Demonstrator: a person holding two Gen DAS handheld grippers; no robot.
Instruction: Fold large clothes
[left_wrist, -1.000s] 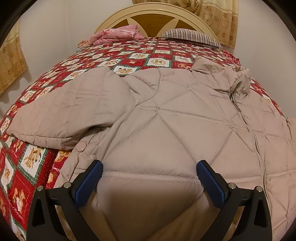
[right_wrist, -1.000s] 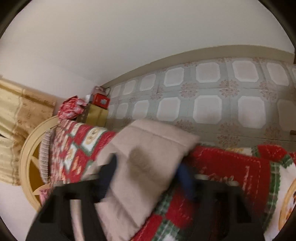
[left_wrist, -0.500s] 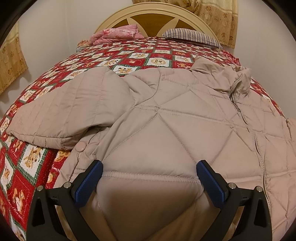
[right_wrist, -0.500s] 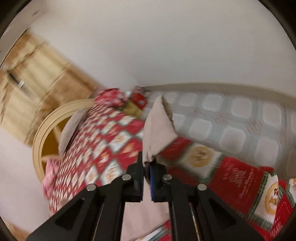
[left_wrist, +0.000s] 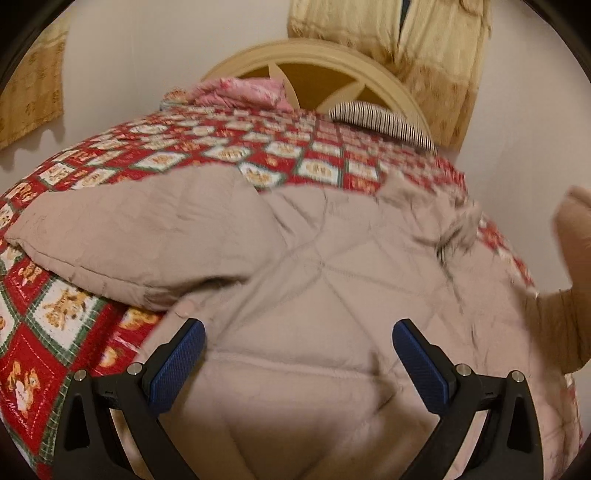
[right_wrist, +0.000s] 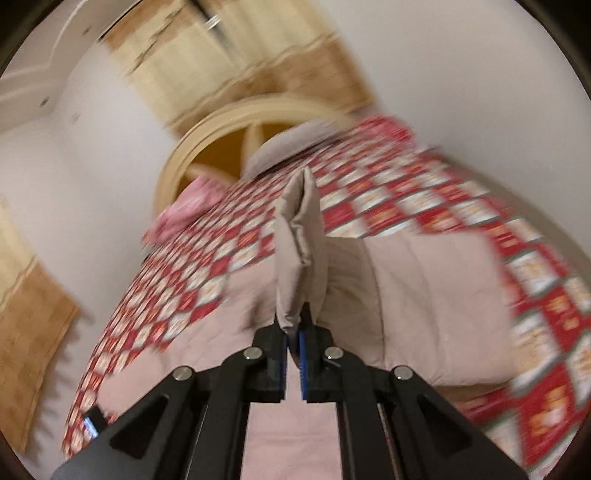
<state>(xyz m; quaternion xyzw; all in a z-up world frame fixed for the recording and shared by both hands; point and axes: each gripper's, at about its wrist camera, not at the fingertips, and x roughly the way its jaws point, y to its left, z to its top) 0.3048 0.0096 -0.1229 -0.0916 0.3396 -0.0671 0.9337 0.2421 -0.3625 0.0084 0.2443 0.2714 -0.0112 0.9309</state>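
- While the beige quilted puffer jacket (left_wrist: 325, 280) lies spread across the red, white and green patchwork bedspread with bear motifs (left_wrist: 55, 317), the left gripper (left_wrist: 297, 363) hovers over its lower hem with its blue-padded fingers (left_wrist: 173, 365) set wide apart, holding nothing.
- One jacket sleeve (left_wrist: 122, 240) rests flat toward the left side of the bed, its cuff end lying on the bedspread.
- At the right edge of the left wrist view, another beige part of the jacket (left_wrist: 570, 236) is raised off the bed, blurred.
- From the right wrist view, the right gripper (right_wrist: 292, 356) has its blue pads pressed together on a fold of the jacket's other sleeve (right_wrist: 299, 251), which stands up from the jaws in a narrow vertical ridge.
- Beyond that pinched fold, more of the jacket (right_wrist: 436, 295) lies flat on the bedspread (right_wrist: 399, 199), with the pattern smeared by motion blur.
- Near the head of the bed, a black-and-white striped pillow (left_wrist: 380, 120) sits just beside a crumpled pink floral cloth (left_wrist: 240, 92), both against the cream arched wooden headboard (left_wrist: 306, 55).
- Yellow patterned curtains (left_wrist: 436, 48) hang on the wall behind the headboard.
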